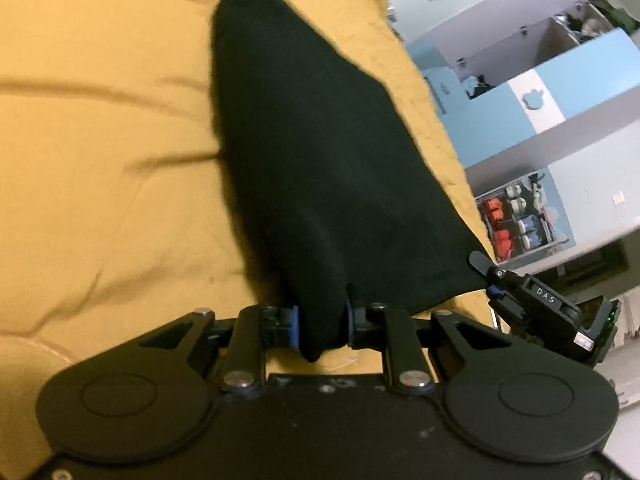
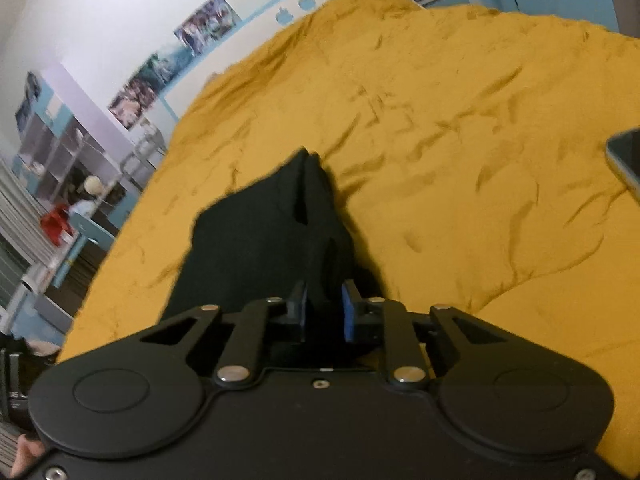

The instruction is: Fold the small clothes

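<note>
Both tongs pinch a small black garment (image 1: 304,152) near the bed (image 1: 100,140) edge, the left tongs (image 1: 320,324) and right tongs (image 2: 324,308) each clamped on a corner of soft, light, limp cloth, best gripped at its corners.

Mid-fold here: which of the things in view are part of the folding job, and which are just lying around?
Part of the job:
black garment, pinched at two corners
left gripper, shut on it
right gripper, shut on it
yellow bedspread, the work surface

Lying about:
phone at the bedspread's edge
shelves with jars
</note>
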Demonstrator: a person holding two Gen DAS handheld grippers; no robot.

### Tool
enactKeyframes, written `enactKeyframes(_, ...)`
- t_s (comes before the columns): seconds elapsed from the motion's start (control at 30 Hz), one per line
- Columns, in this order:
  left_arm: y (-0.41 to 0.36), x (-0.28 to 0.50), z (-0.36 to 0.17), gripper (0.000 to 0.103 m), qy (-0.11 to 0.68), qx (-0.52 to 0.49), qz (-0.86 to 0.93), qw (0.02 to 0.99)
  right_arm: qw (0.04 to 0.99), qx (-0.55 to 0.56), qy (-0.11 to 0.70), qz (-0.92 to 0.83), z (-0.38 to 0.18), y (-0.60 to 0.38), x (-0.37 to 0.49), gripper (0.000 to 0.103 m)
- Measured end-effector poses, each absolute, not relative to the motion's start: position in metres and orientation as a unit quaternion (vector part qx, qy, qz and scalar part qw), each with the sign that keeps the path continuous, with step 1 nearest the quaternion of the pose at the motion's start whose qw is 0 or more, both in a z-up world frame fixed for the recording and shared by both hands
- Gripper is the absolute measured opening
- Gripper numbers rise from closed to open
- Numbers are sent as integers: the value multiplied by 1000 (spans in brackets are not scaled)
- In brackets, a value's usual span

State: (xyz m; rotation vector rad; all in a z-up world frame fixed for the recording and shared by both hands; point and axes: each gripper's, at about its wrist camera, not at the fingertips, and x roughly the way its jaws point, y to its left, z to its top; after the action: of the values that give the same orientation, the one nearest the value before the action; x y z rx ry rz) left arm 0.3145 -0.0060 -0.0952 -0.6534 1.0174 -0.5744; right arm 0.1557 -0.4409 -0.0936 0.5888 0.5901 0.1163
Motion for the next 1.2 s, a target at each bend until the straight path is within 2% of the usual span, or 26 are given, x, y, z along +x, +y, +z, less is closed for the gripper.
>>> enactKeyframes(0.17,0,310,-106,17,490,-302,-257,776,905,287,310,42,-113,-440,156,15)
enactKeyframes(0.33,16,304,-123,18,492,-361,-258,749,903,299,307,42,-140,-446,151,16)
enactKeyframes(0.4,24,301,-123,18,497,-373,-258,740,901,307,304,44,-135,-449,145,32)
enactKeyframes(0.47,33,295,-119,17,497,-386,-255,735,902,311,296,37,-128,-454,138,40)
enactKeyframes(0.57,39,284,-104,14,485,-383,-257,743,888,354,289,50,-121,-463,121,42)
enactKeyframes(0.73,26,279,-95,14,479,-382,-276,740,829,457,308,87,-135,-465,110,55)
enactKeyframes(0.8,19,285,-99,20,483,-379,-270,742,828,458,313,84,-140,-460,114,55)
enactKeyframes(0.83,17,288,-104,26,485,-382,-263,741,830,454,314,79,-141,-456,118,55)
enactKeyframes(0.9,14,296,-115,26,491,-397,-256,732,829,454,318,79,-143,-451,128,62)
enactKeyframes(1.03,13,304,-134,26,495,-436,-247,710,822,470,316,60,-149,-449,145,65)
enactKeyframes(1.07,15,304,-134,25,494,-442,-246,707,822,473,313,53,-150,-449,147,62)
enactKeyframes(1.13,18,303,-134,14,493,-448,-240,706,828,465,311,40,-148,-450,149,24)
enactKeyframes(1.17,19,300,-131,5,491,-448,-234,710,830,459,314,51,-145,-452,150,12)
enactKeyframes(1.2,21,297,-126,5,482,-453,-230,714,829,463,310,54,-141,-455,149,12)
